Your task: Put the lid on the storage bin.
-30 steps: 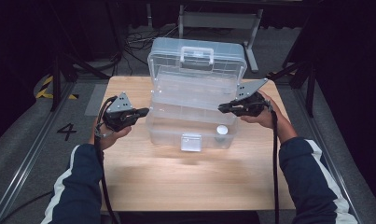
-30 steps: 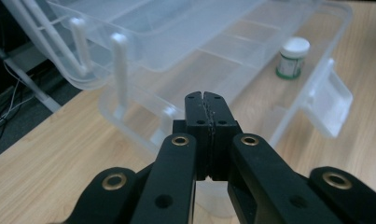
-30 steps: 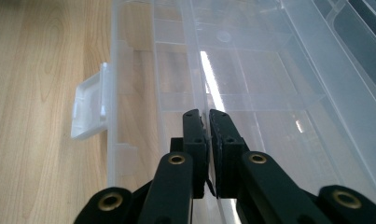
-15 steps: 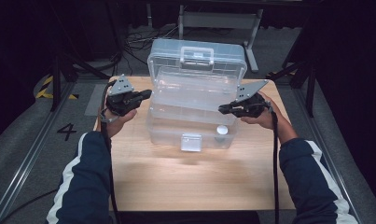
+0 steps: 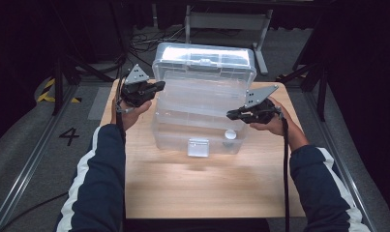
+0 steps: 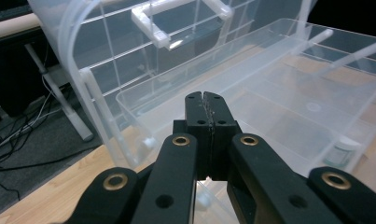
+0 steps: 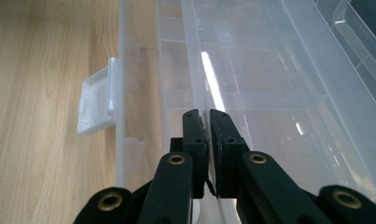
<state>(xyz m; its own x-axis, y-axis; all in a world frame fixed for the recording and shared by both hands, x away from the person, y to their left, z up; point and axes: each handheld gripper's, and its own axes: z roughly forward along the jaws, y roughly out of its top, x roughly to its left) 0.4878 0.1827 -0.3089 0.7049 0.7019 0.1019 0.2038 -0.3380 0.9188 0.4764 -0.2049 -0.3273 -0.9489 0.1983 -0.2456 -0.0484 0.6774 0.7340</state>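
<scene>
I'm working on the clear plastic toolbox (image 5: 202,111) sitting mid-table (image 5: 149,188), w/ its lid (image 5: 204,60) already swung up and standing at the back. Inner tray (image 5: 202,99) looks lifted/slid back off the base, so opening seems mostly done; what's left, I'd guess, is settling the tray or reaching the small white-capped jar (image 5: 229,136) in the bottom by the front wall, near the hanging latch (image 5: 198,147).

Starting at the left: my left gripper (image 5: 156,86) is hovering at the box's left end, up near the tray rim, pointing in toward the box. Jaws are pressed together w/ nothing between them; in the left gripper view they're sitting closed (image 6: 206,100) just over the tray edge, not clearly touching it. Left forearm is coming up from the bottom edge, wrist roughly level, hand under the gripper body.

Moving right: my right gripper (image 5: 231,115) is holding at the box's right side, pointing left across it. In the right gripper view the jaws (image 7: 205,116) are nearly closed on the thin clear tray rim (image 7: 195,84) running between the pads, so I'm pinching that wall. Right hand is sitting low, elbow out, forearm angling in from bottom right.
</scene>
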